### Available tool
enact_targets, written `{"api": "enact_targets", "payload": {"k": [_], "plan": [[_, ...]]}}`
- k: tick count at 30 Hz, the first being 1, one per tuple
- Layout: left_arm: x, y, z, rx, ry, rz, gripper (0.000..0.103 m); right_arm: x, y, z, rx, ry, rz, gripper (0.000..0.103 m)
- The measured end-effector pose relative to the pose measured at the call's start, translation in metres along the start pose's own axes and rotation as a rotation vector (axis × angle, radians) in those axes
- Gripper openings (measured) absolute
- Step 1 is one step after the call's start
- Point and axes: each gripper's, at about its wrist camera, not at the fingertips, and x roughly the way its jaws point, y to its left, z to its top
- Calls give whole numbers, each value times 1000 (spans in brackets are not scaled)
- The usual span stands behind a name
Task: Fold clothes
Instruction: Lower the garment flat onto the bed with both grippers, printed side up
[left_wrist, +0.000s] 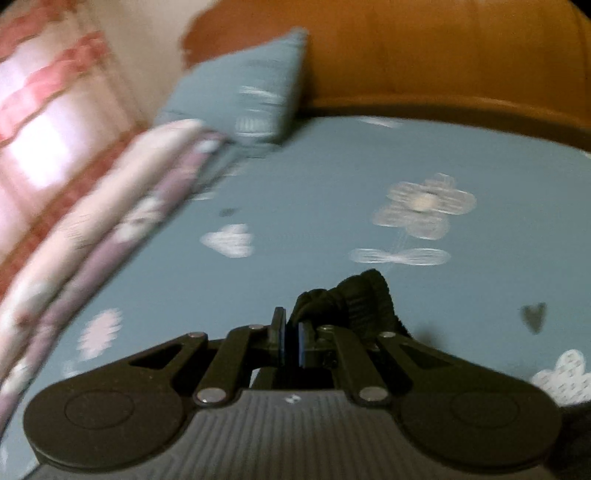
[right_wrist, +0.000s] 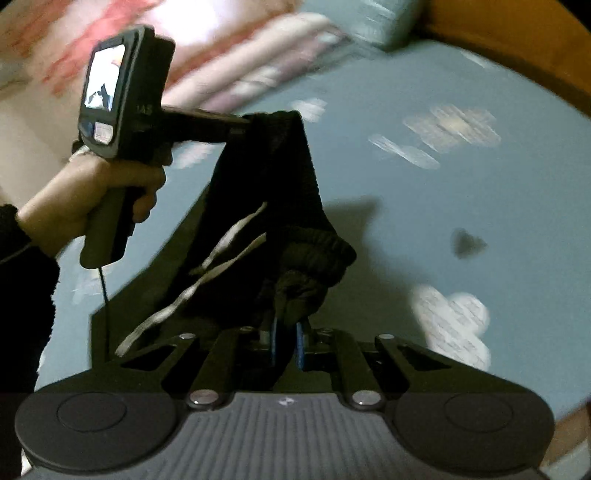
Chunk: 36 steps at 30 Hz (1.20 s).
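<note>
A black garment (right_wrist: 258, 206) with a ribbed waistband and white drawstrings (right_wrist: 207, 273) hangs stretched between my two grippers above a blue bed sheet (right_wrist: 424, 221). My right gripper (right_wrist: 290, 341) is shut on a bunched part of the ribbed band. In the right wrist view my left gripper (right_wrist: 251, 122), held by a person's hand (right_wrist: 99, 199), grips the garment's other top end. In the left wrist view my left gripper (left_wrist: 291, 339) is shut on black ribbed cloth (left_wrist: 354, 299) that bulges just past its pads. Both views are blurred by motion.
The blue sheet (left_wrist: 314, 206) bears white flower and cloud prints. A blue pillow (left_wrist: 251, 88) leans at the far end against an orange-brown headboard (left_wrist: 443, 55). Folded pink and purple bedding (left_wrist: 110, 236) lies along the left side, with a pink-striped curtain (left_wrist: 40, 122) behind.
</note>
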Motion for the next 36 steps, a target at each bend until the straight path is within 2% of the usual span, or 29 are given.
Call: {"api": "enact_targets", "payload": {"k": [4,6,7,10,11,12,13,14,15,19,22,26,29,30,34,36], "plan": [[46,-50,-14,42,83,-57,5,29,-32,-24,63,82,-59,12],[59,-56,-25,30,108,-64,5,42,-41,-32,95,114,-61,12],[62,-55,-30,12,117,-72,10,47,-44,-34,105,126,-61,12],[65,-44,-35,-33,140,-101,13,59,-52,-41,127,158,-64,16],[63,-40,-35,-43,150,-115,16,61,-52,-43,125,164,-70,22],[61,-36,-34,-53,160,-130,30,62,-52,-44,122,171,-75,24],[56,-31,-33,-68,176,-148,51,62,-52,-46,116,170,-78,27],[51,-26,-32,-85,194,-166,59,60,-51,-47,107,163,-81,38],[46,-23,-31,-99,192,-184,63,58,-49,-48,99,156,-84,46],[1,-1,-49,-179,148,-228,63,53,-51,-45,106,134,-99,47],[-41,26,-78,-212,145,-250,63,41,-46,-46,83,112,-103,48],[-106,75,-138,-270,161,-180,63,22,-29,-46,42,69,-88,54],[-148,113,-193,-358,212,-90,63,17,-11,-43,19,44,-56,55],[-165,122,-214,-380,220,-40,63,16,-4,-42,1,38,-50,55],[-210,132,-279,-407,254,95,63,26,32,-43,-85,51,-5,60],[-225,131,-307,-432,256,103,63,32,50,-47,-125,70,21,60]]}}
